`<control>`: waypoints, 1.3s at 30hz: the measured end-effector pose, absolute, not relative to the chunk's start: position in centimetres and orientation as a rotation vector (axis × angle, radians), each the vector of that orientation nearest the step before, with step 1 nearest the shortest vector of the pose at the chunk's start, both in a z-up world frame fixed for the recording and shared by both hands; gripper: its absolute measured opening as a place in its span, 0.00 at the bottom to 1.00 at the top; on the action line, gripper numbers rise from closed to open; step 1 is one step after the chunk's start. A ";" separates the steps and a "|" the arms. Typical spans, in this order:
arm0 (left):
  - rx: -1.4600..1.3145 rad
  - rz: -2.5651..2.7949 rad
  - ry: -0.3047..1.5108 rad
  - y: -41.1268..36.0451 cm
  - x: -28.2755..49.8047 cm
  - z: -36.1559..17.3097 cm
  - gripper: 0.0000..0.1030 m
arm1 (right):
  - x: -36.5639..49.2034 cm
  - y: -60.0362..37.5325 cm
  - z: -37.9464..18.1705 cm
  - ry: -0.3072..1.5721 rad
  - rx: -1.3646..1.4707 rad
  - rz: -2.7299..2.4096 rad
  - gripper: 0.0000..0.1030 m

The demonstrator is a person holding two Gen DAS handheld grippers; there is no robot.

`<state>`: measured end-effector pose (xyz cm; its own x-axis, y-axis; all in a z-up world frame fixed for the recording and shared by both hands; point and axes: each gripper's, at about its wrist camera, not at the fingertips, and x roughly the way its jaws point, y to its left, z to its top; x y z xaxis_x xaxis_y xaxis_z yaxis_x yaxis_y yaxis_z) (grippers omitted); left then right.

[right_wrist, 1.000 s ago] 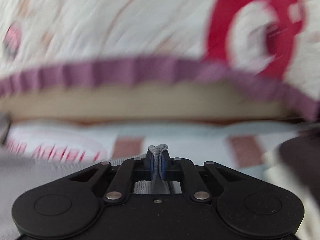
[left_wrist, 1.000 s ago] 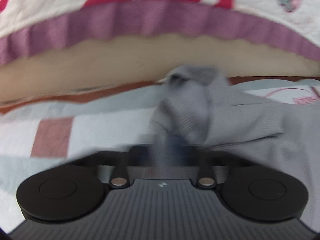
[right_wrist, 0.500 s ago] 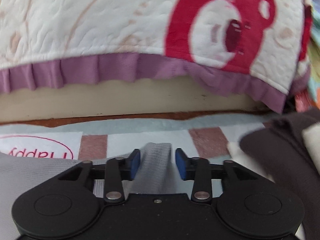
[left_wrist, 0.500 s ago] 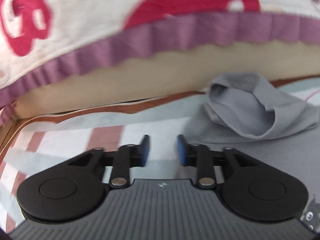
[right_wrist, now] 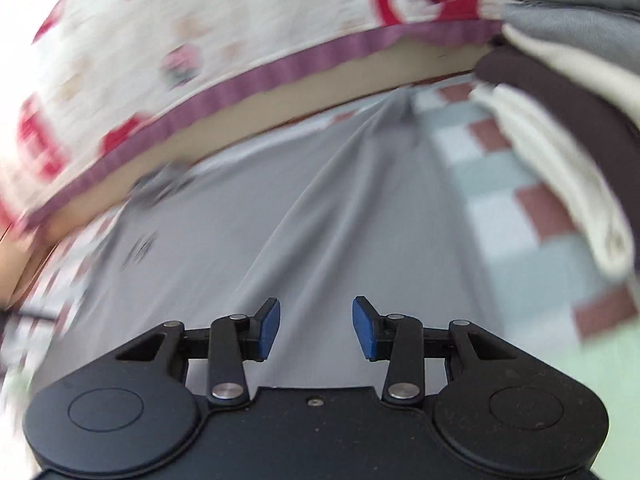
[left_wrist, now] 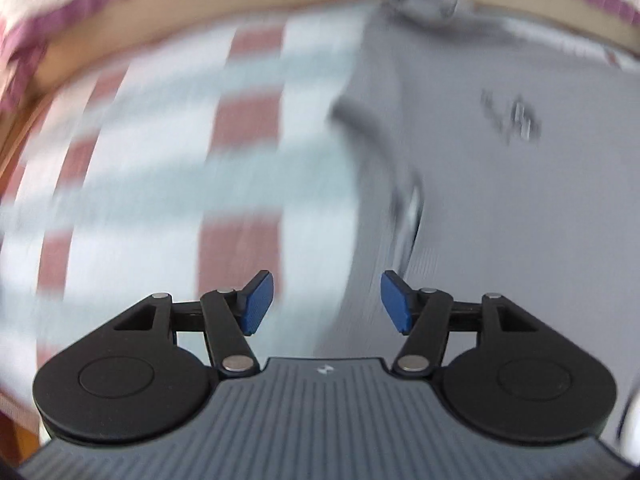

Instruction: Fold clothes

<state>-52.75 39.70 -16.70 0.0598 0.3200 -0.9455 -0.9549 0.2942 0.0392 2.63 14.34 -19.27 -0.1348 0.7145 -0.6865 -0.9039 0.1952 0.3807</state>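
A grey garment (left_wrist: 500,184) lies spread on a checked cloth, with a small dark print on it. In the left wrist view it fills the right half, and my left gripper (left_wrist: 327,304) is open and empty above its left edge. In the right wrist view the same grey garment (right_wrist: 320,220) runs up the middle with a long crease. My right gripper (right_wrist: 316,328) is open and empty just above it. Both views are motion blurred.
A checked cloth (left_wrist: 160,168) of white, pale blue and brick-red squares covers the surface. A quilt with red prints and a purple ruffle (right_wrist: 240,80) hangs at the back. A stack of folded clothes (right_wrist: 560,92), grey, cream and dark brown, stands at the right.
Both grippers let go of the grey garment and opened wide. They have pulled back and now look down along the garment, which lies flat.
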 end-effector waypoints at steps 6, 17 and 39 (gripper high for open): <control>-1.095 0.930 1.009 37.1 -56.8 -18.3 0.62 | -2.0 6.8 -18.7 0.798 -0.577 1.538 0.47; -1.210 0.869 0.926 38.8 -55.9 -20.2 0.72 | -6.8 2.8 -20.6 0.602 -0.847 1.657 0.52; -0.598 1.044 0.729 42.0 -47.6 -9.6 0.06 | -3.6 15.4 -15.0 0.412 -0.542 1.576 0.03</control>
